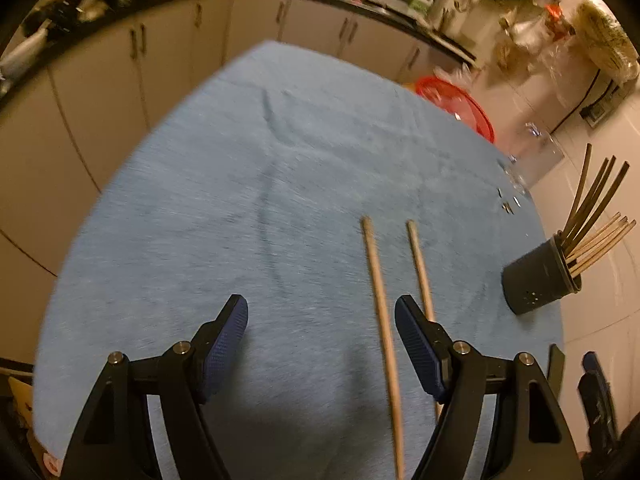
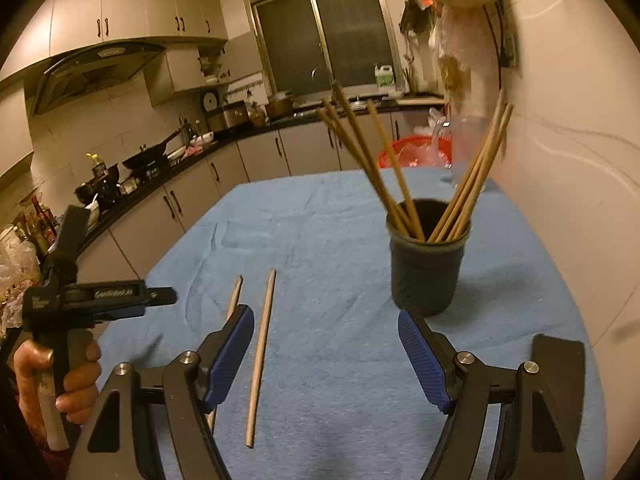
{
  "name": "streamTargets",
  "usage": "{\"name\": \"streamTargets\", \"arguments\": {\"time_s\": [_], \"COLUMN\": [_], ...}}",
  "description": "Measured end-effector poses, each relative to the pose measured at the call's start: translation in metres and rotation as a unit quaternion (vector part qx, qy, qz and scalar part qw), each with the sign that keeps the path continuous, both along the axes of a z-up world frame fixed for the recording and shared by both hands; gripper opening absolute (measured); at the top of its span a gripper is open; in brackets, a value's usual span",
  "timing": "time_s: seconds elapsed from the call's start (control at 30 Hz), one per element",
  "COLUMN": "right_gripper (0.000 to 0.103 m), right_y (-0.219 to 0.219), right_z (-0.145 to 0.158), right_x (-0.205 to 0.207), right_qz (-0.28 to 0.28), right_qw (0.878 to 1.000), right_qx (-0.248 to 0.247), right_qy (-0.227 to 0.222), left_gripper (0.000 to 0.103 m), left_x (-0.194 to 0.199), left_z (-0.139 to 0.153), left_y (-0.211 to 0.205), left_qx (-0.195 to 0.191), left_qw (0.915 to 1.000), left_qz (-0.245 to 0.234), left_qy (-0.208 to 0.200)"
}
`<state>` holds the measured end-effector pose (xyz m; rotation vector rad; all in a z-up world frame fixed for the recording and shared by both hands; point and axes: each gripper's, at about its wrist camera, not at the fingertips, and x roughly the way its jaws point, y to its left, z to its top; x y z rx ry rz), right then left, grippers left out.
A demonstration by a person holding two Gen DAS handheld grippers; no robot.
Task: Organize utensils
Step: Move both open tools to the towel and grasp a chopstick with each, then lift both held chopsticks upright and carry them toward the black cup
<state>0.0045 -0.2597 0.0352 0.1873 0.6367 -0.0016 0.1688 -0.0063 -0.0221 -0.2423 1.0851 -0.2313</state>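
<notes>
Table: a blue cloth (image 2: 340, 220) covers the whole top, lightly creased, under warm kitchen light.
Kitchen: pale cabinets (image 2: 192, 204) under a dark counter run along the far side, and a dark window (image 2: 324, 36) sits above the sink.
Red basin: a red tub (image 1: 456, 106) stands beyond the far right edge of the table, partly hidden in both views.
Left claw: the left gripper (image 1: 321, 346) hangs over the near part of the cloth, its blue-padded fingers spread wide and holding nothing. One loose chopstick lies between them, just inside the right finger. In the right wrist view the person's hand (image 2: 60, 376) grips its handle at the left edge of the table.
Right claw: the right gripper (image 2: 326, 356) hovers low over the near edge, its fingers likewise wide apart and empty, pointing between the loose sticks and the cup.
Cup: a dark holder (image 2: 427, 258) stands upright on the cloth, right of centre, with a fan of chopsticks (image 2: 472, 176) leaning out to both sides.
Loose sticks: two pale wooden chopsticks (image 2: 262, 354) lie flat on the cloth side by side, nearly parallel, apart from each other and well apart from the cup; the left one (image 2: 236, 296) is partly hidden behind the right claw's left finger.
</notes>
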Motion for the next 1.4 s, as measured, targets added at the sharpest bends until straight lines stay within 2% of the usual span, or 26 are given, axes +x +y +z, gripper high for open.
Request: {"name": "streamTargets", "arguments": {"time_s": [0.03, 0.1, 0.17, 0.3, 0.4, 0.43, 0.5, 0.7, 0.83, 0.9, 0.97, 1.0, 1.03, 1.1, 1.3, 1.4], "right_gripper": [0.077, 0.077, 0.077, 0.077, 0.077, 0.077, 0.077, 0.076, 0.071, 0.059, 0.055, 0.044, 0.039, 0.037, 0.033, 0.024], "right_y": [0.0, -0.002, -0.005, -0.011, -0.014, -0.014, -0.011, 0.013, 0.043, 0.054, 0.058, 0.059, 0.058, 0.059, 0.063, 0.076], "right_z": [-0.001, -0.003, -0.004, -0.003, 0.0, 0.001, 0.002, 0.008, -0.001, -0.013, -0.027, -0.036, -0.045, -0.057, -0.084, -0.09], "right_x": [0.0, 0.0, 0.0, 0.001, 0.003, 0.004, 0.008, 0.034, 0.076, 0.106, 0.135, 0.152, 0.166, 0.188, 0.228, 0.235], "right_qz": [0.001, 0.002, 0.0, -0.004, -0.005, -0.003, 0.003, 0.05, 0.103, 0.116, 0.113, 0.108, 0.1, 0.099, 0.083, 0.093], "right_qw": [1.0, 1.0, 1.0, 1.0, 1.0, 1.0, 1.0, 0.998, 0.991, 0.986, 0.982, 0.978, 0.975, 0.97, 0.962, 0.96], "right_qx": [0.0, -0.001, -0.002, 0.001, 0.0, -0.002, -0.003, -0.013, -0.01, 0.001, 0.011, 0.015, 0.022, 0.03, 0.003, -0.03], "right_qy": [0.001, 0.003, 0.004, 0.006, 0.007, 0.009, 0.013, 0.027, 0.08, 0.119, 0.152, 0.176, 0.197, 0.222, 0.259, 0.263], "left_gripper": [0.072, 0.057, 0.048, 0.042, 0.03, 0.015, 0.009, 0.009, 0.009, 0.009, 0.009, 0.01, 0.01, 0.01, 0.01, 0.009], "left_x": [0.007, 0.02, 0.037, 0.06, 0.065, 0.065, 0.062, 0.04, 0.021, 0.018, 0.018, 0.019, 0.018, 0.021, 0.037, 0.043], "left_z": [-0.003, -0.008, -0.015, -0.028, -0.033, -0.033, -0.035, -0.032, -0.033, -0.033, -0.033, -0.034, -0.033, -0.033, -0.036, -0.037], "left_y": [-0.005, -0.017, -0.029, -0.049, -0.06, -0.061, -0.057, -0.008, 0.031, 0.041, 0.044, 0.044, 0.044, 0.042, 0.029, 0.024], "left_qx": [-0.006, 0.001, -0.002, 0.013, 0.043, 0.056, 0.061, 0.085, 0.076, 0.072, 0.068, 0.069, 0.072, 0.079, 0.089, 0.097], "left_qw": [0.9999, 0.9997, 0.9991, 0.9979, 0.9977, 0.9972, 0.997, 0.9953, 0.9954, 0.9955, 0.996, 0.9959, 0.9958, 0.9956, 0.9951, 0.9946], "left_qz": [-0.005, -0.009, -0.013, -0.016, -0.019, -0.017, -0.015, 0.004, 0.029, 0.032, 0.028, 0.026, 0.024, 0.021, 0.013, 0.009], "left_qy": [0.007, 0.024, 0.041, 0.062, 0.049, 0.046, 0.045, 0.046, 0.051, 0.053, 0.052, 0.052, 0.051, 0.046, 0.041, 0.038]}}
